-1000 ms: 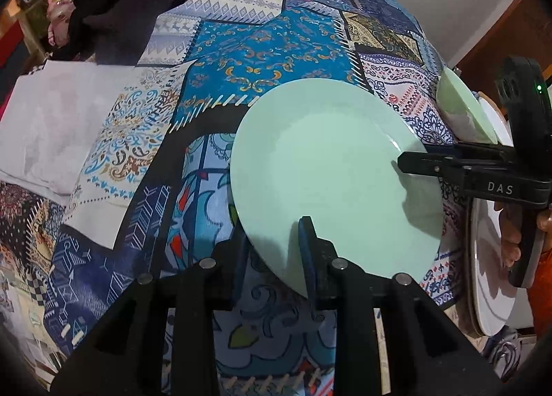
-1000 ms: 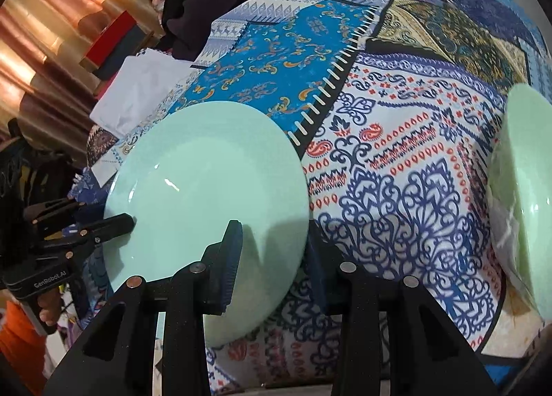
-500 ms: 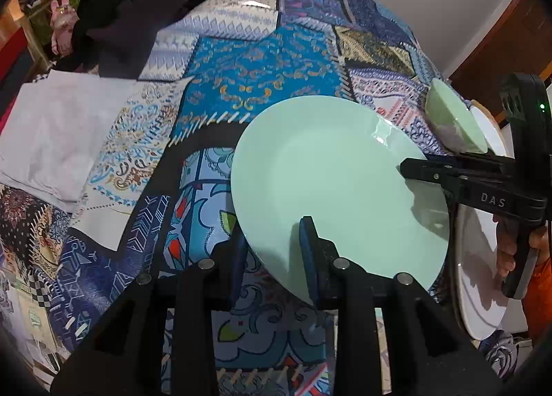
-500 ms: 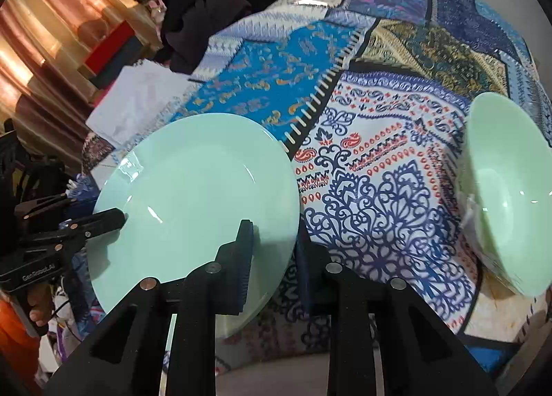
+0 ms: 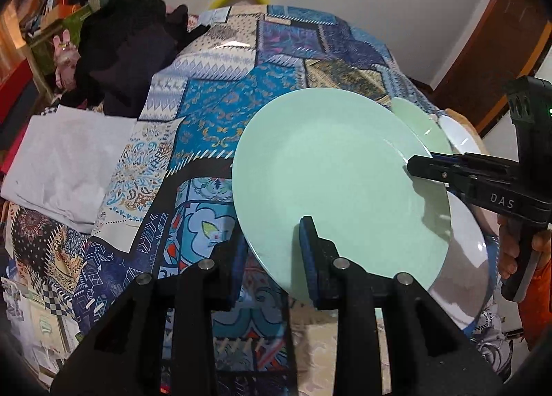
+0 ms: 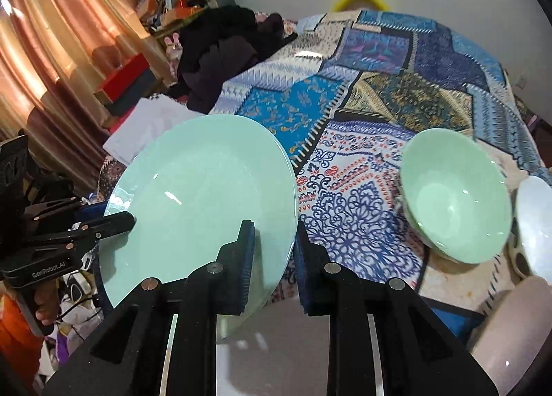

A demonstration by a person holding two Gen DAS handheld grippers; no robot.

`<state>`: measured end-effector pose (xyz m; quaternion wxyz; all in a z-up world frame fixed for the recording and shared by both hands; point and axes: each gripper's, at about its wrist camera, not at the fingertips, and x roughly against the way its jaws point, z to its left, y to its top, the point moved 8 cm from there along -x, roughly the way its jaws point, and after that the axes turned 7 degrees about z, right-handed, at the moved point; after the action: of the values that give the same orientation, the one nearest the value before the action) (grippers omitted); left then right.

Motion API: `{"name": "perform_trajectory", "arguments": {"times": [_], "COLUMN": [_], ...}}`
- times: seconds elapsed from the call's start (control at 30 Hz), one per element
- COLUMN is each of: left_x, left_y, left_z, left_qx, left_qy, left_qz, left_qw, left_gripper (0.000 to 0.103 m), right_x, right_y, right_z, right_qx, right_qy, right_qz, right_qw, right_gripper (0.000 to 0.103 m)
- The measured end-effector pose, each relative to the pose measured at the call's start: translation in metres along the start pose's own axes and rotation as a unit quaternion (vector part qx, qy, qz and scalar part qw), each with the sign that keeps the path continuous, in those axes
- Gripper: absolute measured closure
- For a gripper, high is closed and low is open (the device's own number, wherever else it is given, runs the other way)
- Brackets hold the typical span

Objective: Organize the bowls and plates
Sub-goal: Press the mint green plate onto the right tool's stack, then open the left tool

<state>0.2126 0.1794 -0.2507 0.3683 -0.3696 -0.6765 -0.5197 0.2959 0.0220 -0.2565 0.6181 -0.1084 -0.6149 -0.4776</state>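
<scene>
A mint-green plate [image 5: 338,185] is held in the air above the patterned bedspread, tilted. My left gripper [image 5: 272,251] is shut on its near rim. My right gripper [image 6: 272,258] is shut on the opposite rim of the same plate [image 6: 203,209]; it also shows in the left wrist view [image 5: 427,164]. A white plate [image 5: 465,258] lies below the green one at the right. A green bowl [image 6: 455,199] and a white bowl [image 6: 534,223] stand to the right on the bedspread.
The patchwork bedspread [image 5: 214,119] covers the surface. A white cloth [image 5: 65,157] lies at the left, dark clothes [image 5: 127,47] behind it. Curtains [image 6: 62,61] and boxes stand at the left. A wooden door [image 5: 490,57] is at the right.
Both grippers have lifted the green plate off the bedspread and carried it right, over the white plate. The bowls have come into fuller view at the right.
</scene>
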Motion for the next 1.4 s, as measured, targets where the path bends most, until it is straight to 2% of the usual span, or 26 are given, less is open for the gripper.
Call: {"name": "perform_trajectory", "arguments": {"times": [0.4,0.67,1.03,1.4], "left_x": [0.037,0.048,0.035,0.002], "left_y": [-0.006,-0.016,-0.032,-0.047], "left_z": [-0.045,-0.074,-0.103,-0.122], "left_qx": [-0.030,-0.048,-0.063,-0.070], "left_qy": [-0.001,-0.009,-0.024,-0.026], "left_qz": [-0.035,-0.040,-0.021,0.019], "left_qw": [0.9990,0.9980,0.9975,0.9970], "left_gripper": [0.074,0.074,0.074,0.074], "right_x": [0.055,0.081,0.091,0.080], "right_y": [-0.025,-0.049,-0.079,-0.109], "right_z": [-0.004,-0.012,-0.029,-0.049], "right_qx": [-0.011,-0.020,-0.053,-0.080], "right_qy": [-0.005,-0.018,-0.020,-0.017], "right_qz": [-0.045,-0.063,-0.068,-0.042], "right_qw": [0.999,0.998,0.996,0.996], "right_gripper": [0.083,0.083,0.083,0.083]}}
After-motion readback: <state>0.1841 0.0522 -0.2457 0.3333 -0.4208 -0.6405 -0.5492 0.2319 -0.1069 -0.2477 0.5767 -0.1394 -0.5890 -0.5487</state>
